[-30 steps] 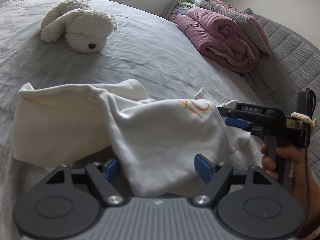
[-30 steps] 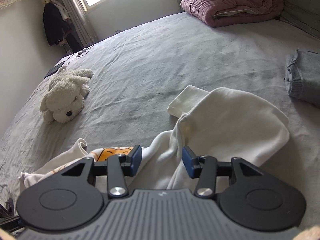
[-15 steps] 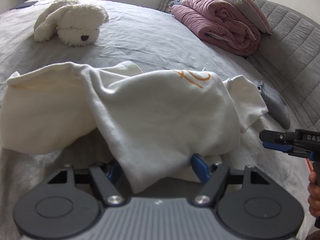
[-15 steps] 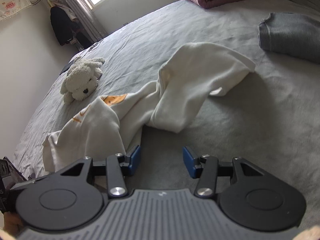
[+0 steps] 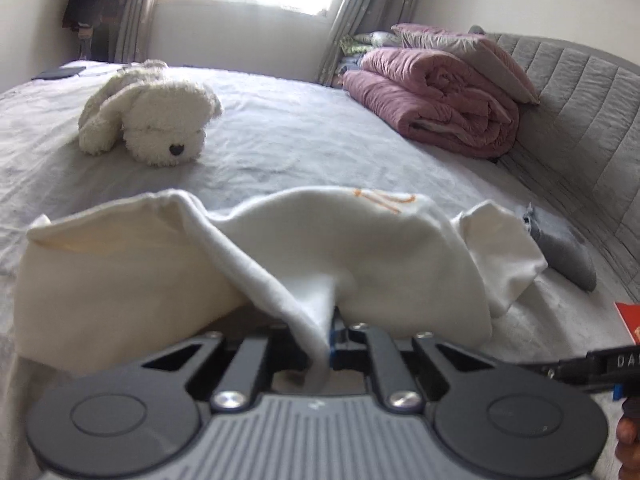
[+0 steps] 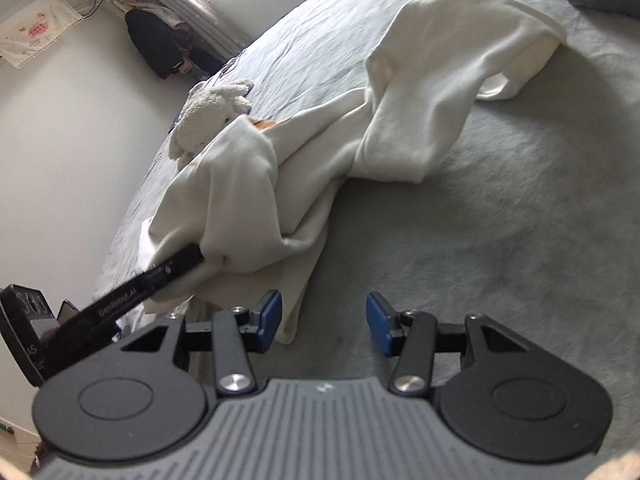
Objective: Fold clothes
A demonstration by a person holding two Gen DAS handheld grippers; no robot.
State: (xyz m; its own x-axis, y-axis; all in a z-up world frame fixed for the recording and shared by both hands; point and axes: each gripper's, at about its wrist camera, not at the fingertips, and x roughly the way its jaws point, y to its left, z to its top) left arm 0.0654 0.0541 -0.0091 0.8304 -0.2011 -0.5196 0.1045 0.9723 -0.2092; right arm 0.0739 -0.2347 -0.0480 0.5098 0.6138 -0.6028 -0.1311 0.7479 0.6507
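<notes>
A cream-white shirt [image 5: 288, 248] with an orange print [image 5: 384, 199] lies crumpled on the grey bed [image 5: 288, 148]. My left gripper [image 5: 326, 340] is shut on a fold of the shirt's near edge, the cloth draped over its fingers. In the right wrist view the same shirt [image 6: 400, 120] stretches from the left gripper [image 6: 192, 258], which pinches its bunched end, out to a sleeve at the upper right. My right gripper [image 6: 322, 322] is open just above the bedsheet, its left pad [image 6: 269, 320] touching a hanging strip of the shirt; nothing is between its pads.
A white plush dog [image 5: 156, 116] lies at the far left of the bed. A rolled pink quilt [image 5: 432, 108] and pillows sit against the grey padded headboard [image 5: 580, 120]. A folded grey garment [image 5: 560, 248] lies right of the shirt. A red item [image 5: 630, 322] shows at the right edge.
My left gripper has closed on the shirt's near edge and lifted it slightly. My right gripper has dropped lower and nearer to the left gripper, staying open.
</notes>
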